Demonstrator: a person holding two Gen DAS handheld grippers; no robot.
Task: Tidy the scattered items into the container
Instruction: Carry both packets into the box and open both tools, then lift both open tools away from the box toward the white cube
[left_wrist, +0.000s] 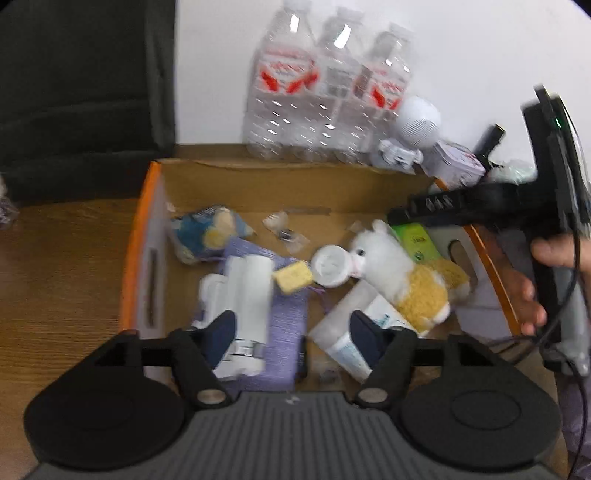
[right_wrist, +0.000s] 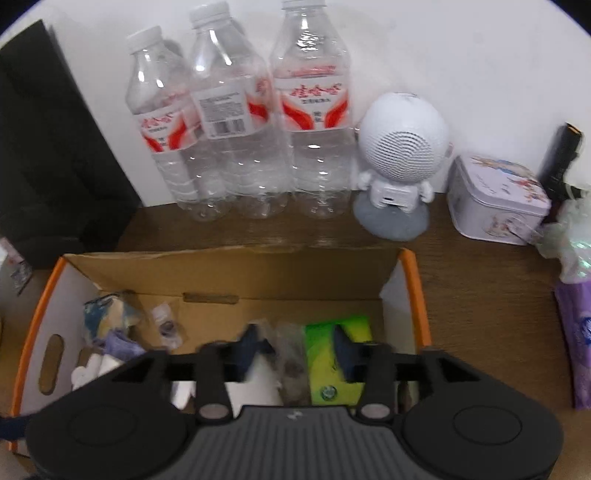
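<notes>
Sitting in the cardboard box (left_wrist: 258, 184) on the tabletop (left_wrist: 62, 258) are the gathered items: an alpaca plush (left_wrist: 399, 273), white tubes, a purple cloth (left_wrist: 284, 325), likely dropped there for tidying. Above them the left tool (left_wrist: 291, 332) gapes wide, empty; the right tool (right_wrist: 295, 350) stands partly open, holding nothing. Bottles (right_wrist: 236, 118) line the wall beyond.

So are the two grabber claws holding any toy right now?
No. The left gripper and right gripper both hang open over the cardboard box, with nothing pinched.
</notes>
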